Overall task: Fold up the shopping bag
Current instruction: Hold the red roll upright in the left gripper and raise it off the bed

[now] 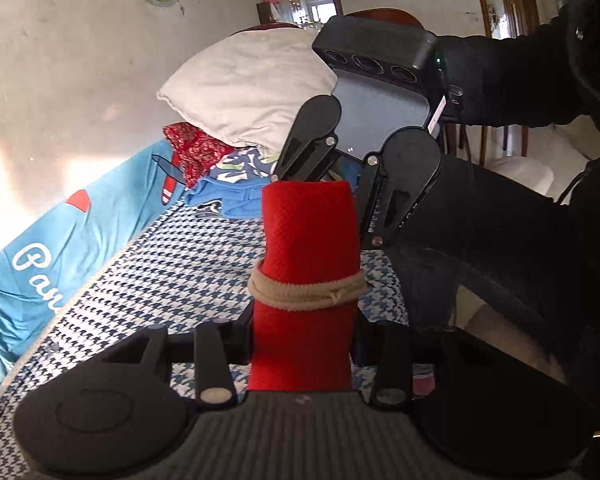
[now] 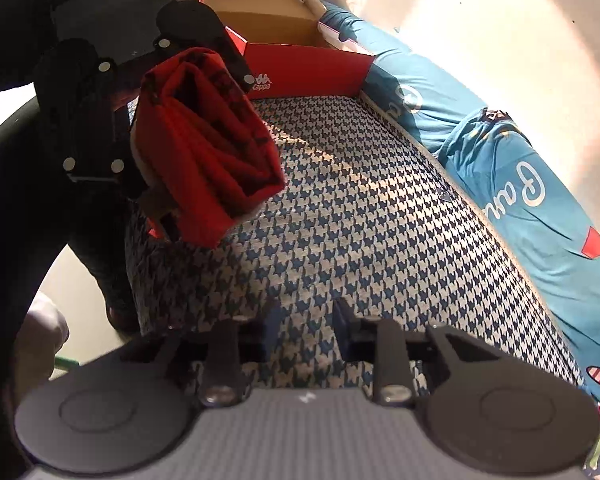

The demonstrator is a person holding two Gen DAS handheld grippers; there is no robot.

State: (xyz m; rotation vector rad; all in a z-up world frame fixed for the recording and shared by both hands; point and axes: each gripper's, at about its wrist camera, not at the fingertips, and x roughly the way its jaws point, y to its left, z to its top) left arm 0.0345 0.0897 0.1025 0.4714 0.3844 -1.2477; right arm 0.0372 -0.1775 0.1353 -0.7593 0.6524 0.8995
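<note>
The left gripper [image 1: 302, 344] is pinching the rolled red shopping bag [image 1: 306, 248], banded by a beige tie [image 1: 304, 290], above the houndstooth bed [image 2: 360, 208], while the right gripper [image 2: 302, 334] is hovering with its 2 fingers spread, empty.

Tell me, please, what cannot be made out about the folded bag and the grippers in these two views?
- Left wrist view: the red bag hides the left gripper's fingers and the right gripper's tips.
- Left wrist view: the cream band's fastening is out of sight.
- Right wrist view: dark print on the bag is creased, unreadable.
</note>
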